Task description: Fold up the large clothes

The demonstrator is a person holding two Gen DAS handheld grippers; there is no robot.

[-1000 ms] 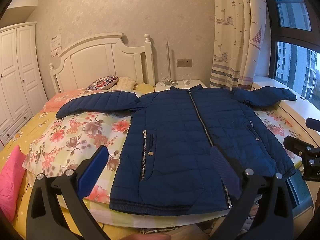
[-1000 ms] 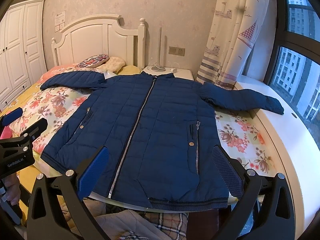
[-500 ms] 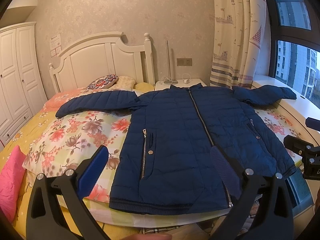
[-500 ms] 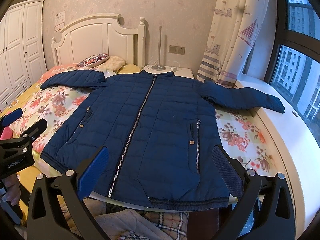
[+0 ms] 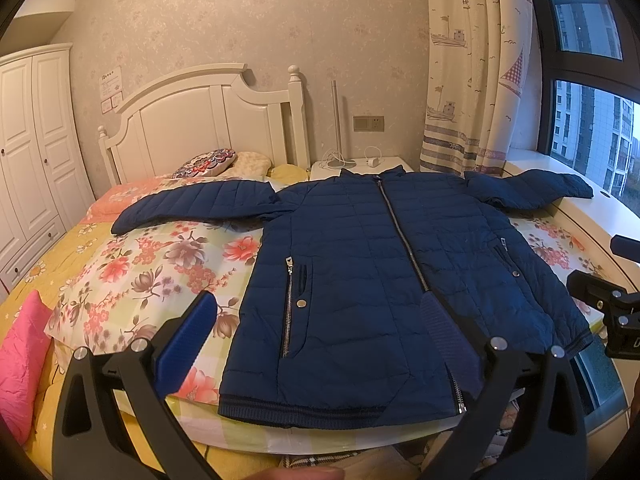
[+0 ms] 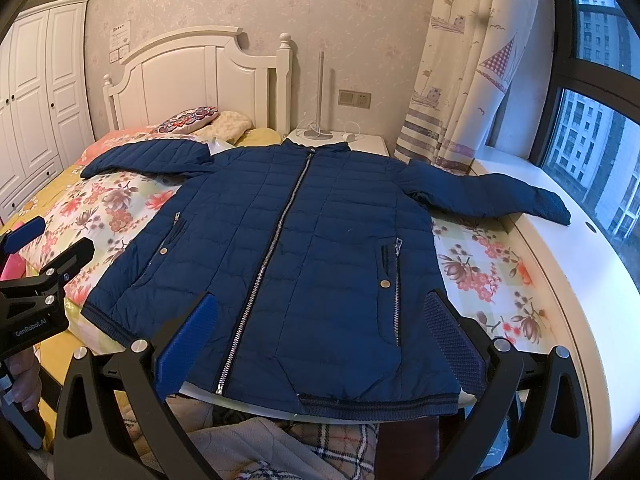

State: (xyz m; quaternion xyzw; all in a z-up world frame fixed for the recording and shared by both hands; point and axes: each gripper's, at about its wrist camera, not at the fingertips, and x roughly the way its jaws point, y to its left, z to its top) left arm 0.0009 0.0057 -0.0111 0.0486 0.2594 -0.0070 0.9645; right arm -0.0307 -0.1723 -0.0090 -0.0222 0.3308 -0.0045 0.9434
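A navy quilted jacket [image 5: 360, 272] [image 6: 320, 248] lies flat and zipped on the bed, front up, collar toward the headboard. Its sleeves spread out: one sleeve [image 5: 192, 208] over the floral cover, the other sleeve [image 6: 492, 196] onto the window ledge. My left gripper [image 5: 320, 340] hovers open above the hem's left half, holding nothing. My right gripper [image 6: 320, 332] hovers open above the hem near the zipper's lower end, also holding nothing. Each gripper shows at the edge of the other's view: the right gripper [image 5: 616, 312], the left gripper [image 6: 36, 280].
Floral bedspread [image 5: 140, 272] covers the bed; pillows [image 5: 208, 162] lie by the white headboard [image 5: 200, 116]. A pink cushion [image 5: 20, 360] sits at the left. A nightstand [image 6: 336, 138], curtain [image 6: 460, 80], window ledge [image 6: 560, 280] and wardrobe [image 5: 32, 152] surround the bed. Plaid fabric [image 6: 280, 452] lies below the bed's near edge.
Both views have shifted only slightly; the jacket lies as before and both grippers stay open.
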